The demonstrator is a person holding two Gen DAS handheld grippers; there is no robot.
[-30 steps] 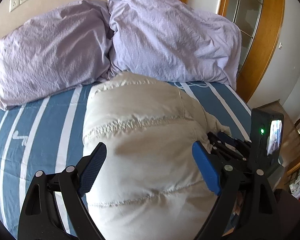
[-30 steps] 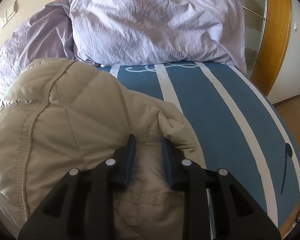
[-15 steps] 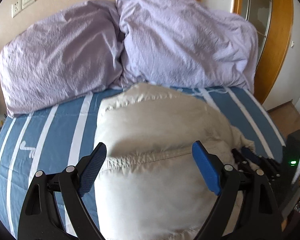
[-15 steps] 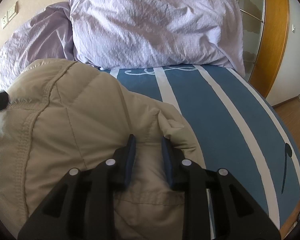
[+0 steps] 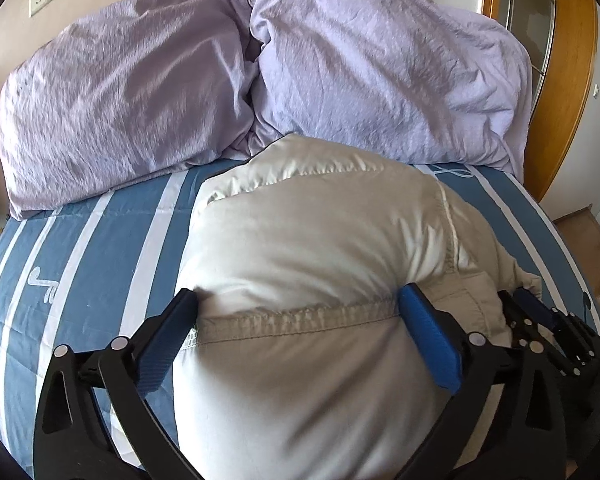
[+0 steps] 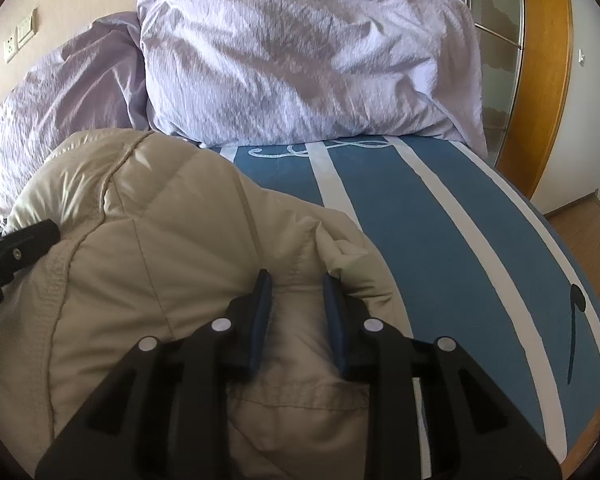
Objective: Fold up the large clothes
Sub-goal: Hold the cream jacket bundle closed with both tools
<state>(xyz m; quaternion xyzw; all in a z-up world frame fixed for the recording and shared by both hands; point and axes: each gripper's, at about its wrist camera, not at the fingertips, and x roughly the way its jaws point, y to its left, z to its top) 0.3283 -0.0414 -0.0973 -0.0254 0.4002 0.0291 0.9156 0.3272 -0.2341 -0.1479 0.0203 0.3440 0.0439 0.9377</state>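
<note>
A beige puffy quilted jacket [image 5: 312, 248] lies bunched on the blue striped bed; it also shows in the right wrist view [image 6: 140, 248]. My left gripper [image 5: 298, 300] is open wide, its blue fingers straddling the jacket along a stitched seam. My right gripper [image 6: 296, 280] is shut on a fold of the jacket at its right edge. The right gripper also shows at the lower right of the left wrist view [image 5: 548, 320]. A tip of the left gripper shows at the left of the right wrist view [image 6: 16, 248].
Two lilac pillows [image 5: 120, 92] [image 5: 380, 60] lean against the headboard wall just behind the jacket. The blue and white striped sheet [image 6: 440, 232] stretches to the right. A wooden door frame [image 6: 540, 80] and wood floor [image 6: 580, 220] lie beyond the bed's right edge.
My left gripper has lowered onto the jacket, so its open fingers now straddle the seam. The right gripper stays shut on the jacket fold in the same place.
</note>
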